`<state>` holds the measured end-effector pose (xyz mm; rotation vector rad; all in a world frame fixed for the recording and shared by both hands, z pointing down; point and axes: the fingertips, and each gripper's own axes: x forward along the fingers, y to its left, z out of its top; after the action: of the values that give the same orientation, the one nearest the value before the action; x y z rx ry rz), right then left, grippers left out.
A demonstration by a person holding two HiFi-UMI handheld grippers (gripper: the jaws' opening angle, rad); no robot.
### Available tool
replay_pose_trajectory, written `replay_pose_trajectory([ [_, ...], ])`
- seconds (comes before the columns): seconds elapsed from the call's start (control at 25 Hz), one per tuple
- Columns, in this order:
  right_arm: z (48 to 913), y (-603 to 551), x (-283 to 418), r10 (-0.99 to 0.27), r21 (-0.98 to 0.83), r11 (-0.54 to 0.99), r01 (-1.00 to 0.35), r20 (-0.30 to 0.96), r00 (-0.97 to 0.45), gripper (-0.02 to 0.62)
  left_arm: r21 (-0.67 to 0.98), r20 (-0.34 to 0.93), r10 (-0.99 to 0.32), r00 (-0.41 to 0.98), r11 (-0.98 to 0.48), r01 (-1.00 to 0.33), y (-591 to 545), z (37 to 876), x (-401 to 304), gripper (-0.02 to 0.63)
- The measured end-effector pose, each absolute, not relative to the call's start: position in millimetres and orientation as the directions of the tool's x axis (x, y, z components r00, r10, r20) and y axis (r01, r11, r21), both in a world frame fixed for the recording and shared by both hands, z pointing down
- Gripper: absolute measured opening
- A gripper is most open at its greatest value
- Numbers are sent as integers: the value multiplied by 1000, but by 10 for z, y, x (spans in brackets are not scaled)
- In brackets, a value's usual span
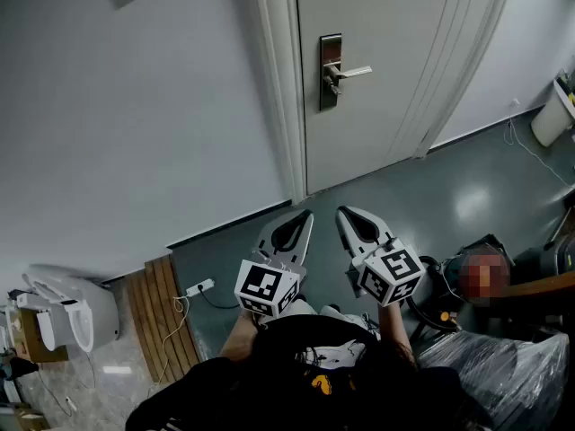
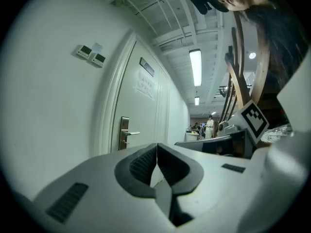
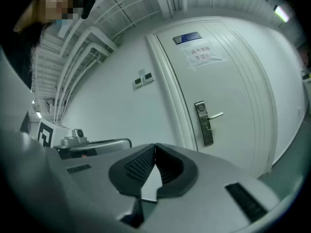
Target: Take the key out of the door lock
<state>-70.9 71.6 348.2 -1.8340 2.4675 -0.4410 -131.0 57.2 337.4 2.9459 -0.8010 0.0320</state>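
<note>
A white door [image 1: 377, 70] stands ahead with a metal lock plate [image 1: 330, 72] and a lever handle [image 1: 352, 71]. A small key [image 1: 333, 89] seems to hang just below the handle; it is too small to make out well. The same lock plate [image 3: 204, 124] shows in the right gripper view and, smaller, the lock plate [image 2: 124, 133] in the left gripper view. My left gripper [image 1: 304, 215] and right gripper [image 1: 342, 212] are held side by side low in the head view, well short of the door. Both are shut with nothing between their tips.
A white door frame [image 1: 278, 88] and a plain wall [image 1: 135, 124] lie left of the door. Wooden slats [image 1: 163, 317], a power strip [image 1: 199, 287] and a white appliance [image 1: 67, 311] lie on the floor at left. A white bin [image 1: 552, 115] stands at right, a plastic-wrapped bundle [image 1: 503, 371] at lower right.
</note>
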Motion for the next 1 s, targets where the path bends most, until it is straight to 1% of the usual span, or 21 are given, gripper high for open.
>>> replay_pose_trajectory([
  [0.6,3511,453,-943,-954,-231,239,-943,125,-273,6,79,25,-474,880,-877,-475,297,3371,-1481,9],
  [1.0,3712,290,-1047,-954,-217,201,-955,177,-241,6,95,36,-441,897,-892,-443,89,3514,-1571,9],
])
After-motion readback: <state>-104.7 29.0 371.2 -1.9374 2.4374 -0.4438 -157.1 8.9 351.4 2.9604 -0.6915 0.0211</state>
